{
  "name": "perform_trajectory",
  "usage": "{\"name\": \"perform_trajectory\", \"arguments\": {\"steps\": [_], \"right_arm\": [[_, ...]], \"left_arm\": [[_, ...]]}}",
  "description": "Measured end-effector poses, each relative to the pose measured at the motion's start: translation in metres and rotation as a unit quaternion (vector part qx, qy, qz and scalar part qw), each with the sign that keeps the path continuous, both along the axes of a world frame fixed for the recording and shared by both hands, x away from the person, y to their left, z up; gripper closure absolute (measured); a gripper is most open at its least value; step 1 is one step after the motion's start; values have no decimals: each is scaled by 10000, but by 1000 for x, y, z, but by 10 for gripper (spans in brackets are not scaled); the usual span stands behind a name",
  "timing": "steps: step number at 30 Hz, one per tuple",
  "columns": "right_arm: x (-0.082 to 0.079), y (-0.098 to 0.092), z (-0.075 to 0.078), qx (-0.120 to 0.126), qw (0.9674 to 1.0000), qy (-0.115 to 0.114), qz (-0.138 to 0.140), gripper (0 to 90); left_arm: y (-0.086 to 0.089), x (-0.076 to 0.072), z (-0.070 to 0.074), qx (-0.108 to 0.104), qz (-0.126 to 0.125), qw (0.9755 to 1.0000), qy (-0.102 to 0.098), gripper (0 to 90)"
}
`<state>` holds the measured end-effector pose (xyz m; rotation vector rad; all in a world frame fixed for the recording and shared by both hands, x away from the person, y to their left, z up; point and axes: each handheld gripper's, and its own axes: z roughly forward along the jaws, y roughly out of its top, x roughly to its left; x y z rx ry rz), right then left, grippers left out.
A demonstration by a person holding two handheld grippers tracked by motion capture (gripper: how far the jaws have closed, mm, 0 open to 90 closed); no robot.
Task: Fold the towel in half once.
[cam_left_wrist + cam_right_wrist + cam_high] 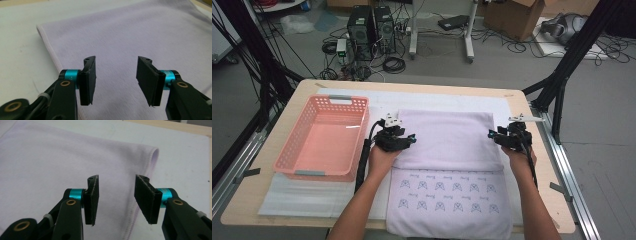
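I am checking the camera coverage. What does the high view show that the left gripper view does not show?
High view alone: the pink basket, the printed lower part of the towel, both forearms, and the right gripper.
Left gripper view alone: a close look at the left gripper, its jaws apart with nothing between them.
Both: the folded lilac towel on the white mat.

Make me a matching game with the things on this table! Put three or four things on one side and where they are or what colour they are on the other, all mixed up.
Things:
1. basket
2. towel
3. left tongs
4. right tongs

Clues:
A. open, over the towel's right edge
B. pink, on the table's left side
C. pale purple, folded over, small prints on its near part
D. open, over the towel's left edge

Pairs: 1-B, 2-C, 3-D, 4-A
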<state>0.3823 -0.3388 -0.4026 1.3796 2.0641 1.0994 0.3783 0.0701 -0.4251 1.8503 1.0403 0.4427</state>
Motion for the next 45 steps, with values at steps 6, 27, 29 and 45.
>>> {"name": "perform_trajectory", "arguments": {"steps": [6, 27, 29, 45], "right_arm": [[-17, 5, -6, -64, 9998, 84, 193, 549], [-86, -15, -36, -52, 9988, 271, 416, 586], [-87, -15, -38, -68, 9984, 321, 462, 695], [-124, -18, -35, 45, 9983, -108, 570, 847]], "left_arm": [[4, -18, -1, -51, -71, 10000, -27, 516], [27, -71, -24, 25, -303, 9995, 54, 580], [25, -73, -24, 125, -409, 9991, 43, 679], [32, -109, -21, -120, -626, 9974, -340, 856]]}}
